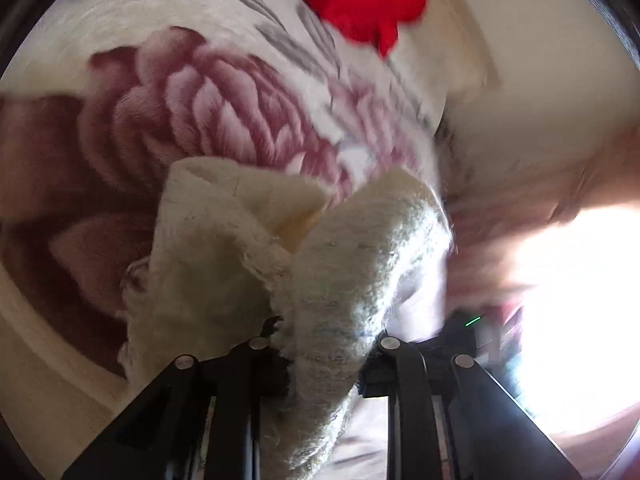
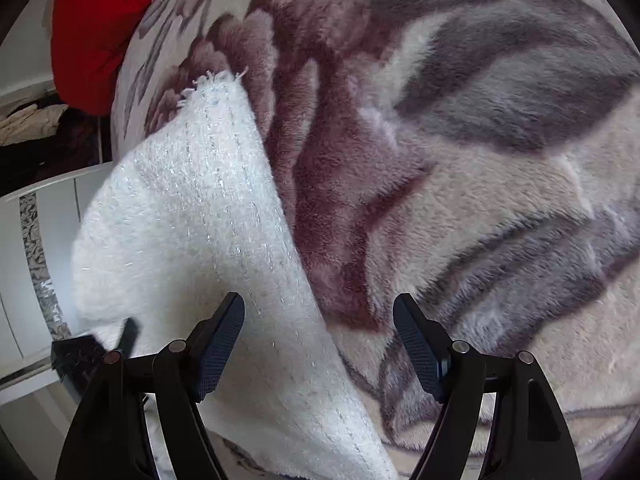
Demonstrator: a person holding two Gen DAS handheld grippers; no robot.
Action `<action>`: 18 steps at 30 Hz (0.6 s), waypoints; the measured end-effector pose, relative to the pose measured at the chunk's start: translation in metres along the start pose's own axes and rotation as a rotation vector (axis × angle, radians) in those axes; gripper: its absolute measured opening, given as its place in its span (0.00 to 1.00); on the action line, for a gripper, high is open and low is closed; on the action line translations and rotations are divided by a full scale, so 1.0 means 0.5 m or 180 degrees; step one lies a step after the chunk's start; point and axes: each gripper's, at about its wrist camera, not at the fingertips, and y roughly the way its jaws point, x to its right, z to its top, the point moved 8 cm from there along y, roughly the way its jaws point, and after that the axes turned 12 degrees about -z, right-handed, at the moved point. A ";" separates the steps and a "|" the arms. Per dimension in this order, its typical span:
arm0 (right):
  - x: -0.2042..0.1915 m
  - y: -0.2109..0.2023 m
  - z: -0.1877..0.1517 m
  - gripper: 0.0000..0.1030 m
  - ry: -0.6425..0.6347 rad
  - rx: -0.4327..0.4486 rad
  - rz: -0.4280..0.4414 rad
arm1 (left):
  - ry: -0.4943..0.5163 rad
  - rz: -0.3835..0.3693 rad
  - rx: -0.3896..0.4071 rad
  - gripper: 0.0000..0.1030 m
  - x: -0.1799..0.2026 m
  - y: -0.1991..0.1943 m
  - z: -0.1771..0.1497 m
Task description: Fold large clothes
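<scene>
Left gripper (image 1: 324,360): clamped on bunched white knitted garment (image 1: 320,280), lifted over floral blanket (image 1: 180,120). Right gripper (image 2: 320,344): jaws apart, holding nothing, garment edge beside it. Folding judged early; no neat fold visible.

Parted right tongs (image 2: 319,344) over white fuzzy knit (image 2: 192,232) on floral plush blanket (image 2: 460,184), red fabric (image 2: 96,32) beyond

the left black two-finger gripper (image 1: 324,354) points downward, its jaws pinched tight on a bunched fold of fuzzy cream knitted garment (image 1: 332,280). the right black two-finger gripper (image 2: 319,344) tilts steeply down, its dark textured pads (image 2: 418,346) spread wide apart, gripping nothing.
</scene>
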 end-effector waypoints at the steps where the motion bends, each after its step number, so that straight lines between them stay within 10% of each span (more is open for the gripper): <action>1: -0.009 0.003 0.002 0.76 -0.0043 0.0017 0.0024 | -0.0186 -0.0020 0.0058 0.17 -0.032 -0.014 0.005; 3: -0.024 0.002 0.009 0.76 -0.0086 0.0059 0.0013 | -0.0488 0.0255 0.0045 0.18 -0.124 -0.019 0.015; 7: -0.068 -0.006 0.033 0.76 -0.0048 0.0182 0.0081 | -0.1171 -0.0110 -0.0129 0.33 -0.208 -0.026 0.023; 13: -0.212 -0.041 0.045 0.76 -0.0354 0.0419 0.0409 | -0.0008 0.0401 0.0115 0.35 -0.052 -0.142 0.072; 18: -0.329 0.040 0.063 0.69 -0.0420 0.0206 0.0460 | 0.0576 0.0626 -0.0105 0.35 0.004 -0.055 0.130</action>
